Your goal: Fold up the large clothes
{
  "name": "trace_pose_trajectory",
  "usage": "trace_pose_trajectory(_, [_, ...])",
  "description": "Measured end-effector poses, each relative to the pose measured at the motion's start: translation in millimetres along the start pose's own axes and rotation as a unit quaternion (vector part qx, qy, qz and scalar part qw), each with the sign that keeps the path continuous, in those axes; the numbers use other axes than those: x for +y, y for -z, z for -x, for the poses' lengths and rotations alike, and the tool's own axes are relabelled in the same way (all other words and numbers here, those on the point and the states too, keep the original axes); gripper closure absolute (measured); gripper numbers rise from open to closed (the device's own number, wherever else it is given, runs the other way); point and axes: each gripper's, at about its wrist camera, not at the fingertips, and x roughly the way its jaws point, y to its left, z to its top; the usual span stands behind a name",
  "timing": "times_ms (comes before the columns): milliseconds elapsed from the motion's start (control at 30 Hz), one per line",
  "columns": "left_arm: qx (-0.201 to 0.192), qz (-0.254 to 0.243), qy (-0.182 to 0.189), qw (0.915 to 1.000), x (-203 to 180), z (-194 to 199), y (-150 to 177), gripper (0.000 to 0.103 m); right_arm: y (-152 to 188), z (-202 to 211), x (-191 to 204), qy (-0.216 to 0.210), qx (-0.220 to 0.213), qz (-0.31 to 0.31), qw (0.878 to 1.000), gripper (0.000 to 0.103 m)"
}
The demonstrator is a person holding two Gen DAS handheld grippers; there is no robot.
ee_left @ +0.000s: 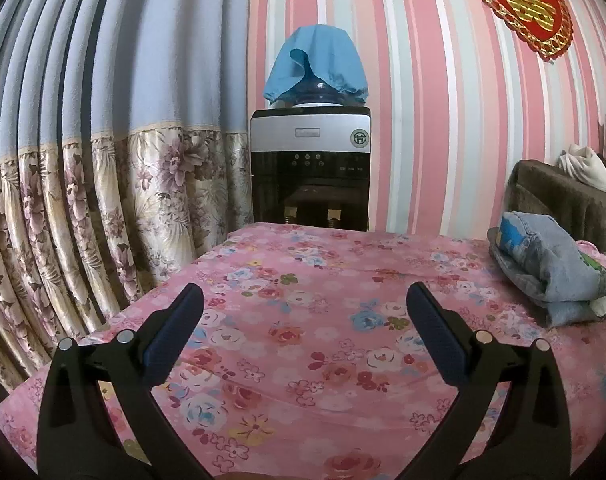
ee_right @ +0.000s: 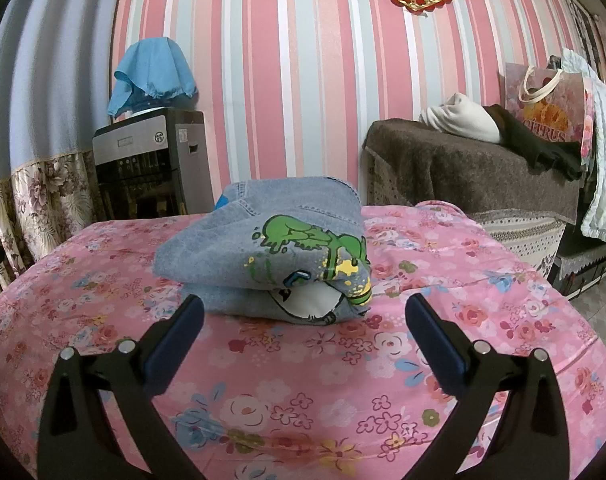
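A folded denim garment [ee_right: 271,252] with a green cartoon print lies in a compact stack on the pink floral bedsheet [ee_right: 343,380]. My right gripper [ee_right: 305,312] is open and empty, just in front of the stack and not touching it. In the left wrist view the same denim stack [ee_left: 551,268] lies at the far right. My left gripper [ee_left: 305,300] is open and empty above bare sheet [ee_left: 303,320], well to the left of the garment.
A water dispenser [ee_left: 311,164] with a blue cloth cover [ee_left: 317,64] stands against the striped wall behind the bed. Floral curtains [ee_left: 83,200] hang at the left. A brown-covered cabinet [ee_right: 463,168] with white and black clothes and a gift bag [ee_right: 551,104] stands at the right.
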Motion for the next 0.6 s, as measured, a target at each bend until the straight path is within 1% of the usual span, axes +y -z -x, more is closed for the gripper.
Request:
trace_pose_trajectory(100, [0.003,0.002,0.003,1.0000,0.6,-0.9,0.2,0.003,0.0,0.0,-0.1,0.000,-0.001,-0.001,1.000,0.002])
trace_pose_trajectory(600, [-0.006,-0.002,-0.007,1.0000,0.9,3.1,-0.2,0.003,0.3,-0.3,2.5,0.002,0.000,0.000,1.000,0.002])
